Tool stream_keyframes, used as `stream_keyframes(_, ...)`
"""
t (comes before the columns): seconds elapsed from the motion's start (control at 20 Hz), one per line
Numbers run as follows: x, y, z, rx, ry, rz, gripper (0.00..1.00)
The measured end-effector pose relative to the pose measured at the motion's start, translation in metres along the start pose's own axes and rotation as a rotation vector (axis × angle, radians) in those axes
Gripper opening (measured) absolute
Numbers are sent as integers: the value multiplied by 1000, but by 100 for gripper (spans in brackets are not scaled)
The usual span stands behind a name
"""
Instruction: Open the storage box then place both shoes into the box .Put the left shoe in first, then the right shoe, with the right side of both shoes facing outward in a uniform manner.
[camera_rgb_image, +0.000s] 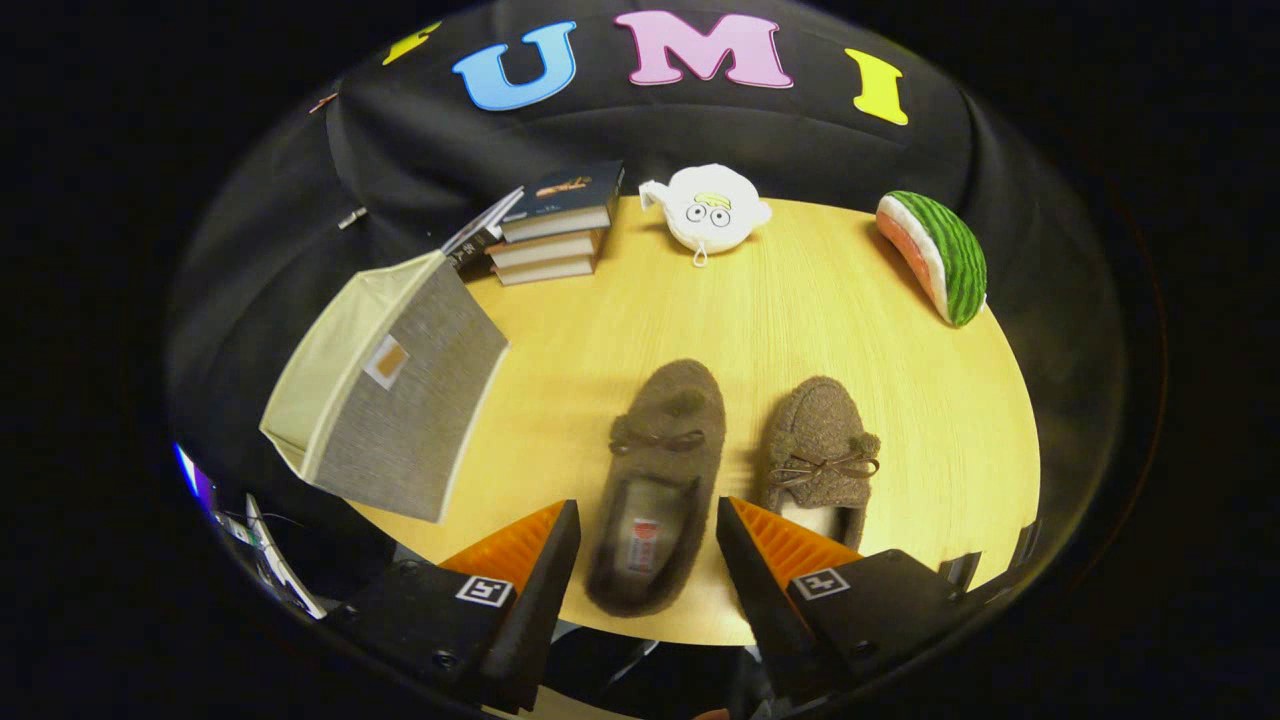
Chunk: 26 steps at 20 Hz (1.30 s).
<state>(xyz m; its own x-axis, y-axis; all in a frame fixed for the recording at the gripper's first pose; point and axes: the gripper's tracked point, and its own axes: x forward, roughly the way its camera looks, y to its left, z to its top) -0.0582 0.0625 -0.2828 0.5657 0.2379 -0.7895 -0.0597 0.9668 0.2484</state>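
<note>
Two brown fuzzy slippers lie side by side on the round wooden table (800, 300), toes pointing away from me. The left shoe (660, 480) has its heel end between my fingers, which stand apart on either side of it without pressing. The right shoe (822, 455), with a bow lace and pompom, lies just ahead of my right finger (745, 545). My gripper (648, 540) is open above the table's near edge. The grey fabric storage box (400, 390) with a cream lining stands at the table's left edge, beyond my left finger, tilted so I see its side and top.
A stack of books (555, 230) sits at the far left behind the box. A white plush toy (708, 208) lies at the far middle. A watermelon-slice plush (938, 255) rests at the far right edge.
</note>
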Motion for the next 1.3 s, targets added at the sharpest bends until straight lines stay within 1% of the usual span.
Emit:
stream_keyframes(0.1,17,-8,-5,-34,32,-19,79)
stream_keyframes(0.15,24,-13,-5,-62,40,-38,78)
stream_keyframes(0.2,33,-18,-5,-85,46,-57,73)
stream_keyframes(0.35,58,-29,1,-124,44,-94,71)
stream_keyframes(0.4,64,-32,3,-125,43,-104,67)
stream_keyframes(0.5,74,-27,5,-94,36,-100,53)
stream_keyframes(0.55,78,-28,8,-82,23,-115,49)
stream_keyframes(0.6,79,-32,10,-66,18,-140,37)
stream_keyframes(0.65,77,-34,10,-31,14,-154,31)
stream_keyframes(0.7,74,-32,12,9,10,-156,22)
stream_keyframes(0.75,71,-36,12,33,6,-181,22)
stream_keyframes(0.8,67,-34,14,48,2,-179,12)
stream_keyframes(1.0,43,-23,21,81,-4,-166,12)
stream_keyframes(1.15,21,-15,43,98,-68,-161,12)
stream_keyframes(1.25,9,-13,56,73,-119,-168,12)
stream_keyframes(1.3,10,-13,56,63,-118,-168,10)
